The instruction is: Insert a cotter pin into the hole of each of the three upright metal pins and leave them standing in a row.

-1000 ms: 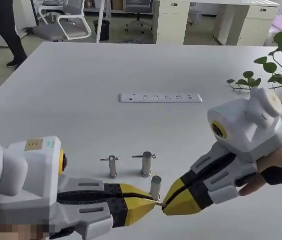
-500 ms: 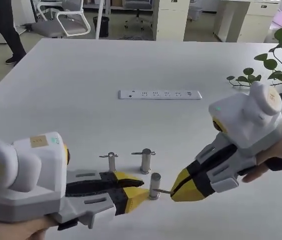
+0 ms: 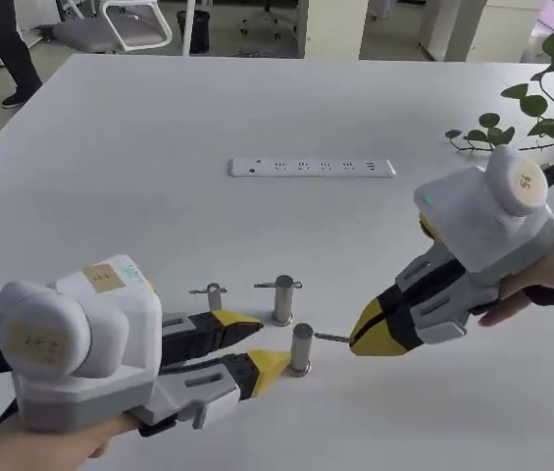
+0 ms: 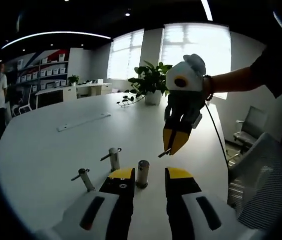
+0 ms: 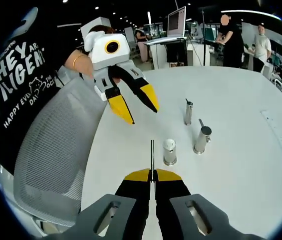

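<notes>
White table (image 3: 159,128), power strip (image 3: 311,168) at its far side.
Head view: two rear pins (image 3: 283,299), each already fitted crosswise; front pin (image 3: 301,348) bare, so one insertion is left.
Left gripper view: left gripper (image 4: 149,176) wide, straddling the front pin.
Right gripper view: right gripper (image 5: 151,176) clamped on the cotter pin (image 5: 151,152), its tip seemingly just short of the front pin; the hole cannot be made out.

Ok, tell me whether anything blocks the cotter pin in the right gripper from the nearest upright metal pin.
Nothing visible. The thin silver cotter pin in the right gripper faces the short upright steel pin across bare white table. The open jaws of the left gripper flank that pin, off the path.
</notes>
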A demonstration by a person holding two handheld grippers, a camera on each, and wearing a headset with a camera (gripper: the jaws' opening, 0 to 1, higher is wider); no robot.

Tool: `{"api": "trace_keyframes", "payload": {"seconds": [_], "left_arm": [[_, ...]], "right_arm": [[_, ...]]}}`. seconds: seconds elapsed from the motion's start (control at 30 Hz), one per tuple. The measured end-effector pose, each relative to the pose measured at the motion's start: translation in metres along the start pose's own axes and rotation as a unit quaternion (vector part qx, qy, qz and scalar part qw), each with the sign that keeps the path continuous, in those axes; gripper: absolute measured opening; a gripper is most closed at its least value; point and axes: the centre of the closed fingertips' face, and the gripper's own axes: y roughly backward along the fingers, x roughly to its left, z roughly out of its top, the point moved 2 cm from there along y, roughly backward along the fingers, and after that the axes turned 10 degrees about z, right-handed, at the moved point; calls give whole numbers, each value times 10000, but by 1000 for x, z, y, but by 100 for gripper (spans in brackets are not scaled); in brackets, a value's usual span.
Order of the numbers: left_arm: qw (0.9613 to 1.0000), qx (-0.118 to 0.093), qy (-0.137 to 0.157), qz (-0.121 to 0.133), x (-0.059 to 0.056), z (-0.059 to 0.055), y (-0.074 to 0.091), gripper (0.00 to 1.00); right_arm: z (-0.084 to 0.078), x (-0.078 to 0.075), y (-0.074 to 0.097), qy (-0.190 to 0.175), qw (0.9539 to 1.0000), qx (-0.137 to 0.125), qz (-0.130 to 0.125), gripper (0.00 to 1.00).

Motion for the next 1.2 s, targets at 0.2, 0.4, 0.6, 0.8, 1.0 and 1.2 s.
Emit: {"api": "trace_keyframes", "payload": {"seconds": [0.2,0.4,0.6,0.8,1.0,1.2], "left_arm": [[9997,198,150,86,0,-11,-16,23],[9993,282,159,212,3,-19,-28,22],[9991,323,192,202,3,-25,-41,22],[9986,434,183,224,2,-32,-52,22],[9985,522,108,156,0,-38,-59,15],[9980,598,-55,177,1,-43,-61,14]], "right_arm": [[-11,-10,-2,39,9996,264,-112,0],[-19,-16,-4,60,9991,414,-113,0],[-23,-22,-3,98,9985,533,-105,0],[-21,-26,-4,127,9984,550,-97,0],[-19,-26,-5,184,9981,595,4,0],[-17,-28,-4,282,9974,669,27,0]]}}
